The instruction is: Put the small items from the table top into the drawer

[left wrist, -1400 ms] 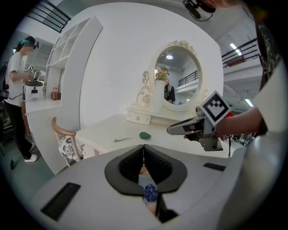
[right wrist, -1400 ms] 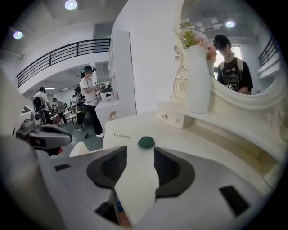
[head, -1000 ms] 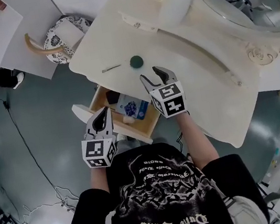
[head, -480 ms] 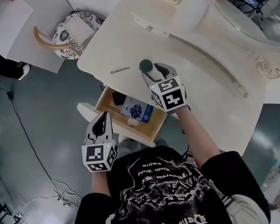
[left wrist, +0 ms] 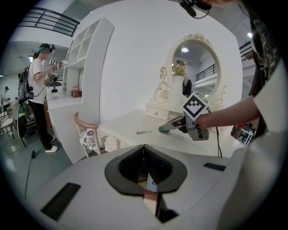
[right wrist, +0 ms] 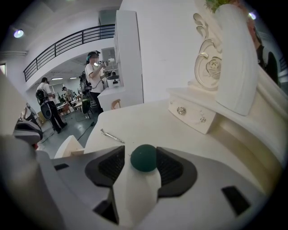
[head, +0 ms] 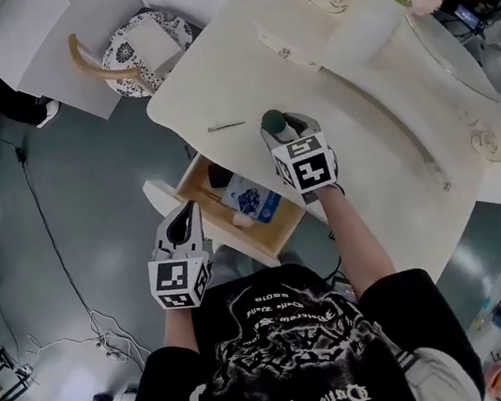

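The right claw point(head: 278, 126) is pictured spread on the bench point(head: 383, 139), with a round green item point(right wrist: 143, 157) bracketed closely between its pads. A thin metal pin point(right wrist: 112, 136) is seen ahead to its left. The left claw point(left wrist: 144, 158) is held pressed together and empty, the open drawer point(head: 237, 236) just ahead.

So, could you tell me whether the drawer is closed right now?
No, the drawer stands pulled out from under the table, with a blue-and-white packet inside.
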`<state>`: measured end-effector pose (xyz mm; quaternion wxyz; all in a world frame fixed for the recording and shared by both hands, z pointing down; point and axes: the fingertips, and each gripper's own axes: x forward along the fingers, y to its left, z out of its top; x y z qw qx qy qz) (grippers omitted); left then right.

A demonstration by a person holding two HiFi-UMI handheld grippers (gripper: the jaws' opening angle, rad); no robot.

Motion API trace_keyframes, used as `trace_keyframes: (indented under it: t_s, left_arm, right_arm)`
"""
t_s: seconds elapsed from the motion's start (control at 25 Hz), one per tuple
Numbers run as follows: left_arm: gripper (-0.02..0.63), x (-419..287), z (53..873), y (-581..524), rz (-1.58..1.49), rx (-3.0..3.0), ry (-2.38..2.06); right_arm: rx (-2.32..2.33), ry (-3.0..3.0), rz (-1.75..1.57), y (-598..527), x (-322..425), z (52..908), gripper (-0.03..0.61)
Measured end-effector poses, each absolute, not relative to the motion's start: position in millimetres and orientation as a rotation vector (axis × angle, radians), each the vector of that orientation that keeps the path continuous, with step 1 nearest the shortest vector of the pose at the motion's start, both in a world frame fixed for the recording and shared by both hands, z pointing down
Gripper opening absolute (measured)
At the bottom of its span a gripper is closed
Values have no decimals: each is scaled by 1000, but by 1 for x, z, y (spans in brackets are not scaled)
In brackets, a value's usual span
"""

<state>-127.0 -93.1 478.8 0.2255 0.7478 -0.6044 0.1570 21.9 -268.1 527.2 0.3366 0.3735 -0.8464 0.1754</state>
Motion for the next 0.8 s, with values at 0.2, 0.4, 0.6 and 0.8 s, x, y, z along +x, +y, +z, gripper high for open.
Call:
trace_keyframes:
  t_s: [0.2,0.4,0.6,0.8]
  left_arm:
    - [15,-128,484,-94,448,2039,-1664]
    - [15,-127,489,-93,496,2038,-1658]
    - [15,-129,492,-92,505,2028,-1657]
    - [15,-126,490,-94,505,2039,-1652]
  right_arm:
    - [977,-2189,468,-276,23,534,210]
    - [968,-2162,467,-279,24,544,210]
    - [963,-2142,442,-279,22,548,209]
    - [979,-2132,448,-280,24,548,183]
